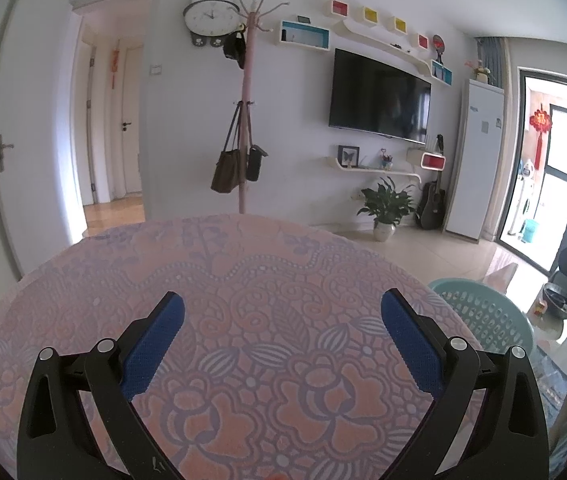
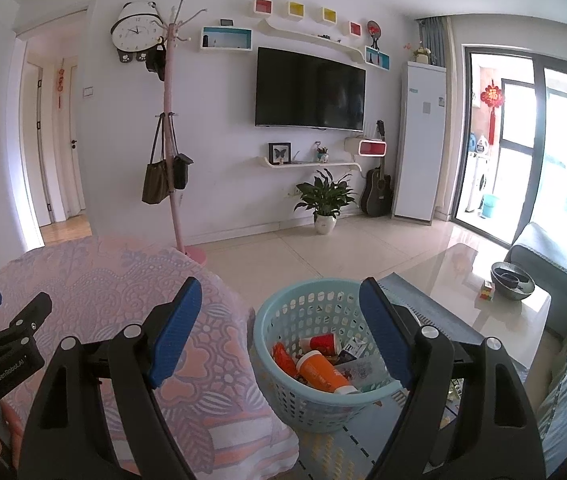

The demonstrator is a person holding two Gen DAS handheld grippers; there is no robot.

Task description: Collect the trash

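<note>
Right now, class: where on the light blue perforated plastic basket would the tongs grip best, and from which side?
Grip the light blue perforated plastic basket by its rim, from above: the wall is thin and upright, so one finger can go inside, one outside. The left rim looks free of trash; the open right tongs hover nearby.

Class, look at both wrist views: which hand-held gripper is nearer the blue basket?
Right. The right hand-held gripper hangs just above the blue basket; the left hand-held gripper is over the table beside it.
</note>
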